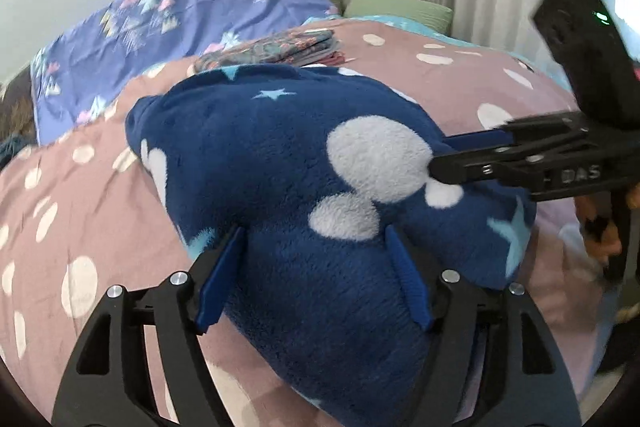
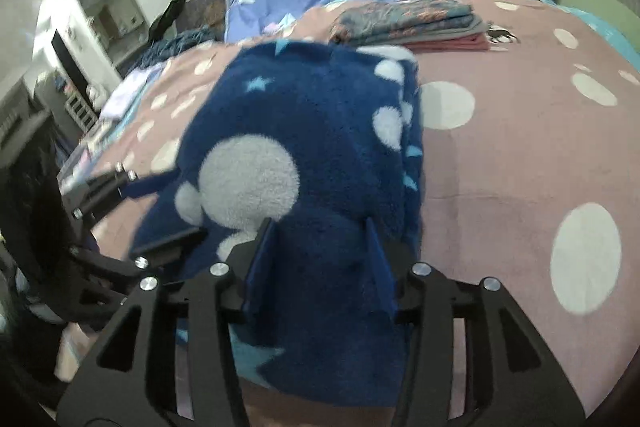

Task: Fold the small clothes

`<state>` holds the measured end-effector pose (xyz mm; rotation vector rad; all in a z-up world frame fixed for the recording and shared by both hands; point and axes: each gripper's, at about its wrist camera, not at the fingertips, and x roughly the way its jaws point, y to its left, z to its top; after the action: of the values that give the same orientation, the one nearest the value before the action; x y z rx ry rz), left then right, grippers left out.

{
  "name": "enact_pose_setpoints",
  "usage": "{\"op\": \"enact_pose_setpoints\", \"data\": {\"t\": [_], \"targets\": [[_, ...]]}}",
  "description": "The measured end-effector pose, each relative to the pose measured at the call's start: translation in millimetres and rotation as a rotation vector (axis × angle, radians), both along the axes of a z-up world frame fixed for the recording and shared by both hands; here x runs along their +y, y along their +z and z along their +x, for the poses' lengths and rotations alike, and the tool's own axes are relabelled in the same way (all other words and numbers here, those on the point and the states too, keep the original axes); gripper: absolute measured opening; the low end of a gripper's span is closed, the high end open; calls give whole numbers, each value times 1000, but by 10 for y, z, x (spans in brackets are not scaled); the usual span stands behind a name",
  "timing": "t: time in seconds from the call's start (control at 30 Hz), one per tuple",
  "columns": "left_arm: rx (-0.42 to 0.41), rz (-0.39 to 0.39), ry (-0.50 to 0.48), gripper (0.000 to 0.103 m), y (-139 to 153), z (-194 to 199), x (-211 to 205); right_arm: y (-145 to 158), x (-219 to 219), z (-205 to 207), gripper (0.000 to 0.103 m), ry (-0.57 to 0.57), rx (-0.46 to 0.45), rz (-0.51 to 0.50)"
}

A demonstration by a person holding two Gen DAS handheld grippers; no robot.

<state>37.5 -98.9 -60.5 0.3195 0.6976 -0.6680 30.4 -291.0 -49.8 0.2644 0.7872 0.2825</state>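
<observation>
The navy fleece garment [image 1: 280, 167] lies bunched near the bed's [image 1: 460, 83] front edge. The left tool [image 1: 316, 275] and the right tool [image 2: 320, 259] stand parted astride it, apparently letting the fold settle.

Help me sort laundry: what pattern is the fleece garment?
Navy fleece garment with white circles and pale blue stars; clearest in the left wrist view.

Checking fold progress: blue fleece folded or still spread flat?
Folded, loosely: the blue fleece sits bunched and doubled over on the pink bedspread, layered edges visible along its right side in the right wrist view.
</observation>
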Motion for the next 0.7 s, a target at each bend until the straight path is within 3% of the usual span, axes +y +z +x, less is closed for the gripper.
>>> {"op": "enact_pose_setpoints", "data": {"t": [0.1, 0.23, 0.33, 0.4, 0.7], "targets": [[-13, -2, 8, 71, -35, -30, 26, 78, -168, -163, 74, -74, 33, 72], [-1, -19, 20, 71, -17, -23, 67, -131, -497, -485, 75, -174, 127, 250], [-9, -11, 24, 71, -23, -79, 24, -509, -677, -731, 75, -220, 283, 504], [-10, -16, 25, 71, -21, -83, 29, -662, -695, -797, 75, -219, 336, 611], [-24, -5, 48, 71, 2, -132, 37, -749, -538, -551, 92, -251, 375, 660]]}}
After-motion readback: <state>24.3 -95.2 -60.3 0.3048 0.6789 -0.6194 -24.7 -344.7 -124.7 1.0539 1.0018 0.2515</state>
